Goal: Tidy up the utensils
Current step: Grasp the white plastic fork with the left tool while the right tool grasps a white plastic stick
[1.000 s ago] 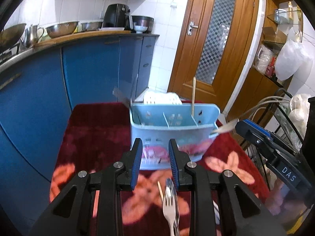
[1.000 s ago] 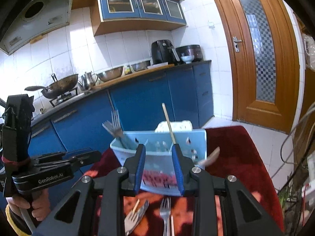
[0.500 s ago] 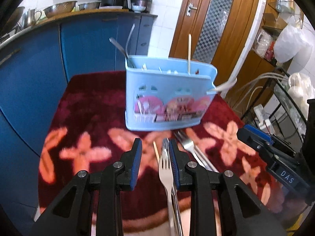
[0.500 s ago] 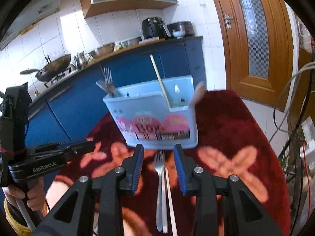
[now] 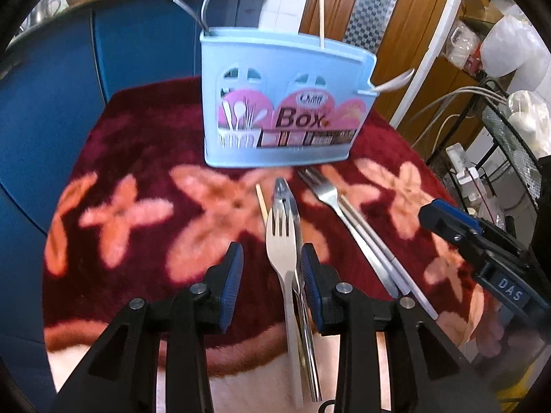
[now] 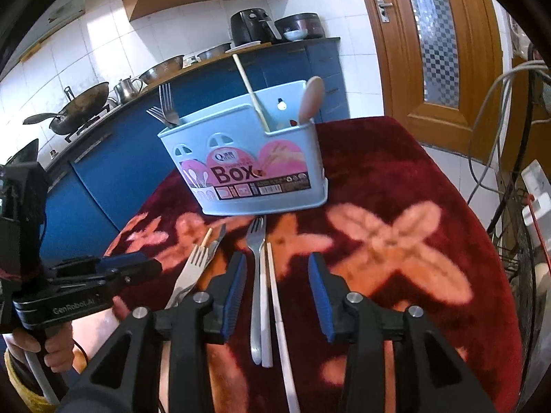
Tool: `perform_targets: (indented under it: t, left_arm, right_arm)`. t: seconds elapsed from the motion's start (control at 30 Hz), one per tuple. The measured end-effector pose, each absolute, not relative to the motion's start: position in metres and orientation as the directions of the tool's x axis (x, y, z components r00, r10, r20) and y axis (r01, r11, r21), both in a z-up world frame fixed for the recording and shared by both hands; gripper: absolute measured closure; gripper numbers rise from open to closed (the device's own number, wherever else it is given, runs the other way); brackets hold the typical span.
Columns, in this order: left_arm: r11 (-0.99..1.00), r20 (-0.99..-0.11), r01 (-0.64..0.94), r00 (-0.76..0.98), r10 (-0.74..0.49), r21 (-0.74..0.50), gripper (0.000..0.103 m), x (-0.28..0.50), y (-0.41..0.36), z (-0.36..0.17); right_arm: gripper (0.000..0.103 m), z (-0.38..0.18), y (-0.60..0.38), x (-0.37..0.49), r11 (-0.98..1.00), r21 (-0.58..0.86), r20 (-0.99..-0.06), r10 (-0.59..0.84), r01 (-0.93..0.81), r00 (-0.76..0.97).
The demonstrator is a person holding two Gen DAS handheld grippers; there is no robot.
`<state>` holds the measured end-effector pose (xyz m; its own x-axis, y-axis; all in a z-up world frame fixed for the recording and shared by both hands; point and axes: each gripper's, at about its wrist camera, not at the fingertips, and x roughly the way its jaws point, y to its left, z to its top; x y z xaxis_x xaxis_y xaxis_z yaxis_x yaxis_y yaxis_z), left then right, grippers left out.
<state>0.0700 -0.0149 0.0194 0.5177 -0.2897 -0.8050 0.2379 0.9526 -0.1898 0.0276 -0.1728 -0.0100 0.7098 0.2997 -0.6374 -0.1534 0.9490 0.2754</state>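
Observation:
A light blue utensil box [image 5: 286,103] stands on the red flowered cloth [image 5: 137,158]. It holds forks [image 6: 167,106], a wooden chopstick [image 6: 251,93] and a spoon [image 6: 311,99]. In front of it a fork [image 5: 282,241] lies on top of a knife [image 5: 287,196], beside a wooden stick [image 5: 261,201]. My left gripper [image 5: 272,265] hangs low over this fork with its jaws opening. The fork lies between them, untouched, close to the right pad. My right gripper [image 6: 277,272] is opening over a second fork [image 6: 256,241] and white chopsticks [image 6: 272,275], pressing on neither.
Blue kitchen cabinets [image 6: 113,158] with pans on the counter stand behind the table. A wooden door [image 6: 434,41] is at the back right. Cables and a wire rack [image 5: 509,144] crowd the right side. A hand [image 6: 31,344] holds the left gripper's handle.
Both grippers have sunk toward the cloth and tipped downward. Their jaws stand wider than before. The lying utensils now sit between the fingers.

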Motion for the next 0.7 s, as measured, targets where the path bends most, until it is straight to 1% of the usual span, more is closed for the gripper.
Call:
perform_targets:
  t: [0.2, 0.53, 0.6, 0.63, 0.7]
  left_arm:
    - [0.952, -0.833, 0.243, 0.474, -0.284, -0.186, 0.068, 0.073, -0.022, 0.003]
    - [0.956, -0.854, 0.249, 0.451, -0.259, -0.158, 0.068, 0.081, -0.030, -0.015]
    - [0.955, -0.851, 0.247, 0.453, -0.266, -0.167, 0.074, 0.082, -0.029, -0.017]
    - [0.952, -0.845, 0.248, 0.456, -0.277, -0.179, 0.082, 0.082, -0.029, -0.017]
    - [0.951, -0.843, 0.248, 0.457, -0.284, -0.186, 0.083, 0.082, -0.028, -0.015]
  right_arm:
    - [0.062, -0.018, -0.180, 0.026, 0.946, 0.293, -0.646, 0.302, -0.138, 0.701]
    - [0.062, -0.027, -0.187, 0.027, 0.940, 0.320, -0.655, 0.311, -0.121, 0.689]
    - [0.062, -0.028, -0.187, 0.027, 0.939, 0.322, -0.656, 0.311, -0.118, 0.688]
    - [0.062, -0.028, -0.187, 0.027, 0.939, 0.323, -0.657, 0.311, -0.117, 0.687]
    - [0.062, -0.028, -0.187, 0.028, 0.939, 0.324, -0.658, 0.312, -0.117, 0.685]
